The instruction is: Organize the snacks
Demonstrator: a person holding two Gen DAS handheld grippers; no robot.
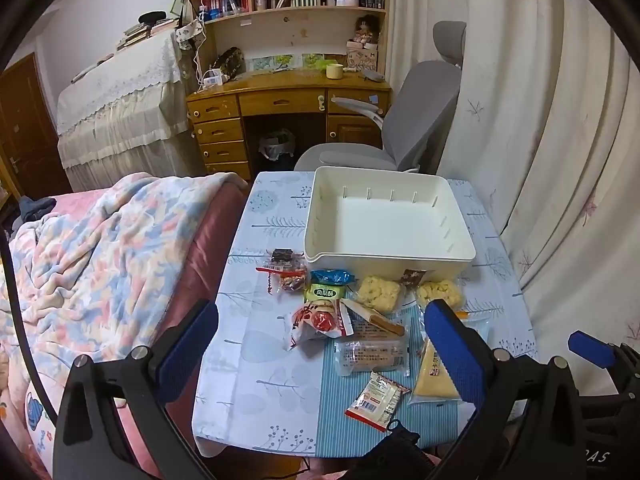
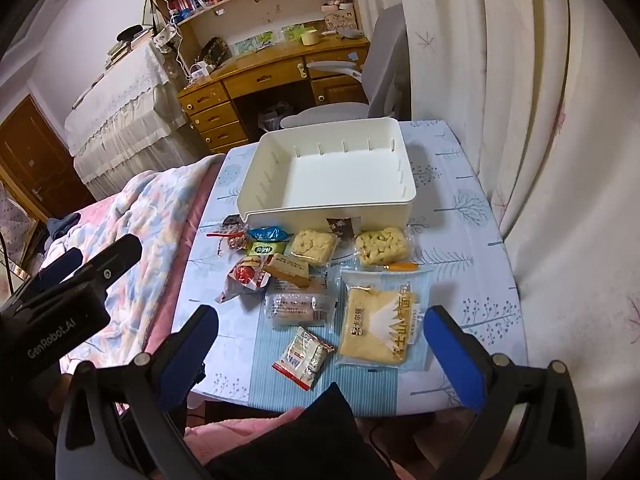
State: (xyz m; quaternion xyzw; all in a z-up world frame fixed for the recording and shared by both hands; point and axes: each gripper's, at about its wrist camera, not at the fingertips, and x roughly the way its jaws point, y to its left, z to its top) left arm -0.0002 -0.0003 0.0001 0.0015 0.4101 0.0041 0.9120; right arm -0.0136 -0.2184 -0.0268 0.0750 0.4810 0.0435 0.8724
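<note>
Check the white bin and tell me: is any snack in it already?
No, the white bin shows only its bare floor; the snack packets lie on the table before it.

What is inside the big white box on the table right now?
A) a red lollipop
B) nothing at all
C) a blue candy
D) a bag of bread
B: the white box shows only its bare floor and ribbed walls, while all the snacks, such as the bread bag and the blue candy, lie on the table in front of it.

Snack packets (image 2: 320,280) lie on the table (image 2: 460,240) before the bin (image 2: 328,208).
</note>
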